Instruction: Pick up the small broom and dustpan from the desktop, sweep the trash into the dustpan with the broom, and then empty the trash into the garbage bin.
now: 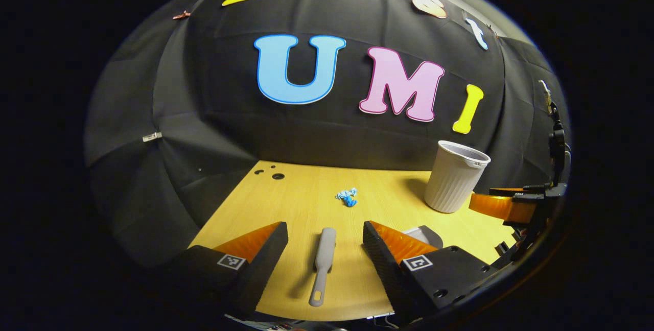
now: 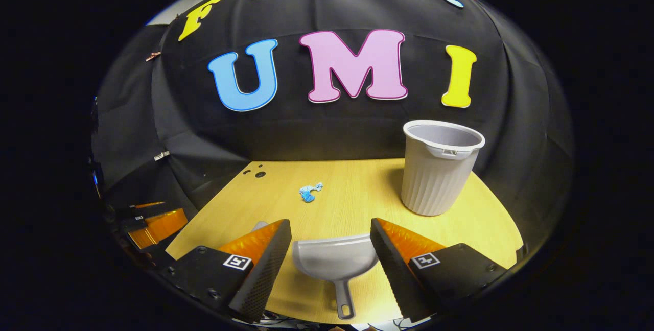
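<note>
A small grey broom (image 1: 323, 264) lies flat on the wooden desktop (image 1: 306, 203), handle toward me, between the spread fingers of my left gripper (image 1: 325, 241), which is open and not touching it. The grey dustpan (image 2: 334, 262) lies on the desktop (image 2: 357, 193) with its handle toward me, between the fingers of my open right gripper (image 2: 331, 249). A crumpled blue and white scrap of trash (image 1: 347, 196) (image 2: 310, 192) rests mid-desk, beyond both tools. The ribbed grey garbage bin (image 1: 454, 176) (image 2: 438, 167) stands upright at the right.
Part of the dustpan (image 1: 424, 235) shows behind my left gripper's right finger. The right gripper (image 1: 503, 206) appears at the right edge of the left gripper view, the left gripper (image 2: 153, 221) at the left edge of the right gripper view. Small holes (image 1: 273, 174) mark the desk's far left corner.
</note>
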The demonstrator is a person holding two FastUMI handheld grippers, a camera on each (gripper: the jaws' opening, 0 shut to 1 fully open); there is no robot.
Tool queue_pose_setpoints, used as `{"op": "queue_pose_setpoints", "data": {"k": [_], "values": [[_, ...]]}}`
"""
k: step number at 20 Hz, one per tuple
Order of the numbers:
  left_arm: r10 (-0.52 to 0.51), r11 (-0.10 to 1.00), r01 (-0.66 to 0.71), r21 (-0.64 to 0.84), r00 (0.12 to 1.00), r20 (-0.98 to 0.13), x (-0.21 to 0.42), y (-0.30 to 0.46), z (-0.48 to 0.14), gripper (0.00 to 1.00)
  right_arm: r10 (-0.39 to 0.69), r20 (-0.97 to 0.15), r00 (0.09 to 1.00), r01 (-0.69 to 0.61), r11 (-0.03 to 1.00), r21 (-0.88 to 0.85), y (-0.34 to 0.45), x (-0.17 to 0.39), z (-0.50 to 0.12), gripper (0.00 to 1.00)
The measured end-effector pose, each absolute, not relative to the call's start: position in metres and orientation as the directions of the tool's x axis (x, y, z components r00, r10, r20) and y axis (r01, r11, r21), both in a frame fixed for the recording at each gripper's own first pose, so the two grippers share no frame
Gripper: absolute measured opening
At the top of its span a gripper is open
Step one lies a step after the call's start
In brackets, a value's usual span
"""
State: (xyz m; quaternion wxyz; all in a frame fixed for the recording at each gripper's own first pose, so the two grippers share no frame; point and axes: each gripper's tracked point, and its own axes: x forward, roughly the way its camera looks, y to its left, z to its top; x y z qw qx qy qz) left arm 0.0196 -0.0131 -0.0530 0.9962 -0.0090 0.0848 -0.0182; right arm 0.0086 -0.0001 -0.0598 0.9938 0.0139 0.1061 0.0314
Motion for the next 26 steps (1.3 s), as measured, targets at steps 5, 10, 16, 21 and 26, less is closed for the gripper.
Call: {"op": "queue_pose_setpoints", "data": {"k": [5, 10, 16, 21, 26], "values": [[-0.054, 0.997, 0.037, -0.063, 0.956, -0.289, 0.036, -0.01, -0.082, 0.96, 0.086, -0.304, 0.949, -0.085, 0.996, 0.017, -0.009, 0.027, -0.089, 0.99], [-0.04, 0.998, 0.016, -0.06, 0.907, -0.42, 0.059, -0.004, -0.122, 0.96, 0.112, -0.391, 0.913, -0.103, 0.994, 0.045, -0.02, 0.037, -0.112, 0.99], [-0.039, 0.998, 0.003, -0.066, 0.835, -0.549, 0.082, -0.004, -0.165, 0.96, 0.181, -0.506, 0.843, -0.156, 0.984, 0.092, -0.021, 0.036, -0.157, 0.99], [-0.034, 0.999, 0.05, 0.005, 0.736, -0.676, 0.091, -0.002, -0.209, 0.96, 0.216, -0.596, 0.774, -0.165, 0.976, 0.14, -0.018, 0.023, -0.201, 0.99], [0.01, 0.992, 0.089, 0.089, 0.646, -0.764, 0.098, -0.002, -0.248, 0.96, 0.226, -0.651, 0.725, -0.131, 0.973, 0.191, -0.021, 0.009, -0.232, 0.99]]}}
